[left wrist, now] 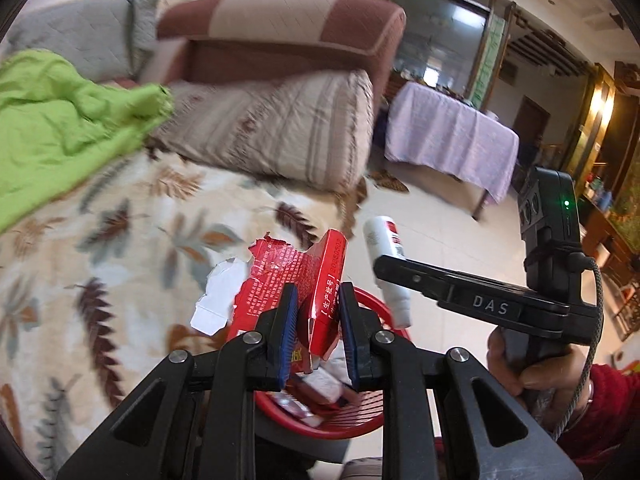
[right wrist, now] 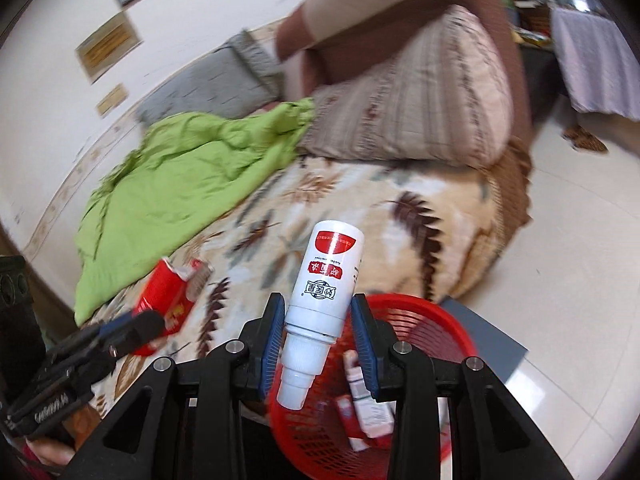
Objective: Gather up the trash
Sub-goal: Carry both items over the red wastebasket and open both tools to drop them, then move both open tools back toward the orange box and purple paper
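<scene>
The left gripper (left wrist: 318, 320) has its jaws clamped on a torn red carton (left wrist: 304, 280), held above the red plastic basket (left wrist: 372, 420). The right gripper (right wrist: 318, 344) grips a white spray bottle (right wrist: 324, 300), nozzle pointing down, over the same basket, which sits just beside the edge of the bed's leaf-patterned blanket (right wrist: 360, 208). Small cartons (right wrist: 368, 408) lie inside the basket.

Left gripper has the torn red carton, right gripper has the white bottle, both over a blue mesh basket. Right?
Not quite: the mesh plastic basket is red, not blue, as the right wrist view shows. The rest holds: the left gripper grips the torn red cardboard carton, and the right gripper grips the white plastic bottle with a red label.
</scene>
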`<state>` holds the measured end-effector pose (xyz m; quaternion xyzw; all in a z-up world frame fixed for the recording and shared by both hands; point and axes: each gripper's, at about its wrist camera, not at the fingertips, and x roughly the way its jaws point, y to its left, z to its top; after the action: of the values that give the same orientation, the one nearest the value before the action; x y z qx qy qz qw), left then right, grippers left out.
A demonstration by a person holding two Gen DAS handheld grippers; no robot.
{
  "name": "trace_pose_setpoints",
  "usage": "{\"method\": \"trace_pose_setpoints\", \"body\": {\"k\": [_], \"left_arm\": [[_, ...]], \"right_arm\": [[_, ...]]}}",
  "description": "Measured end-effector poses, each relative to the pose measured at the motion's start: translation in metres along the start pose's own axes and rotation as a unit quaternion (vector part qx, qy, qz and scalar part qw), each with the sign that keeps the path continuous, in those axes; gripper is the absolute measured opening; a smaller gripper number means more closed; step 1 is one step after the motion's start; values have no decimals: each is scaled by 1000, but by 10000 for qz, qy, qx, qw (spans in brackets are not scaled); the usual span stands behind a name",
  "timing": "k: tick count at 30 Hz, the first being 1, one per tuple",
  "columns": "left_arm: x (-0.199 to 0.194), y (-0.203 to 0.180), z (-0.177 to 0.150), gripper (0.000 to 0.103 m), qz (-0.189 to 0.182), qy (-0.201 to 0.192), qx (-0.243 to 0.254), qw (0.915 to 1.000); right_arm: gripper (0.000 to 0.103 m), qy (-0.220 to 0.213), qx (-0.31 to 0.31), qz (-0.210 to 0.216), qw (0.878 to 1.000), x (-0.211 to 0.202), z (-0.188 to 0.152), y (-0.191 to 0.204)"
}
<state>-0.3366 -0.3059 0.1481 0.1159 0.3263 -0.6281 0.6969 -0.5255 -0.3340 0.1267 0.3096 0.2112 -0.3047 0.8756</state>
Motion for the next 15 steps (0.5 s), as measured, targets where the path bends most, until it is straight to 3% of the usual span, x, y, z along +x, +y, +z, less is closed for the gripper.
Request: {"method": "trace_pose_setpoints", "body": {"k": [4,6,12,15], "left_arm": [[18,5,-5,36,-101,307,-241,9992],[14,10,-6,44,-25,254,-303,9992],[-8,37,-5,50,202,86,-515,9984],[-23,51,-6,60,446,-55,-553,9975]], "right_arm": [[41,167,241,-150,9995,4,-2,-21],[49,231,351,-128,9990,6,-2,-28],[50,195,287,-24,9994,10,-1,-23],[53,222,239,81,9994,15,0,-10]]}}
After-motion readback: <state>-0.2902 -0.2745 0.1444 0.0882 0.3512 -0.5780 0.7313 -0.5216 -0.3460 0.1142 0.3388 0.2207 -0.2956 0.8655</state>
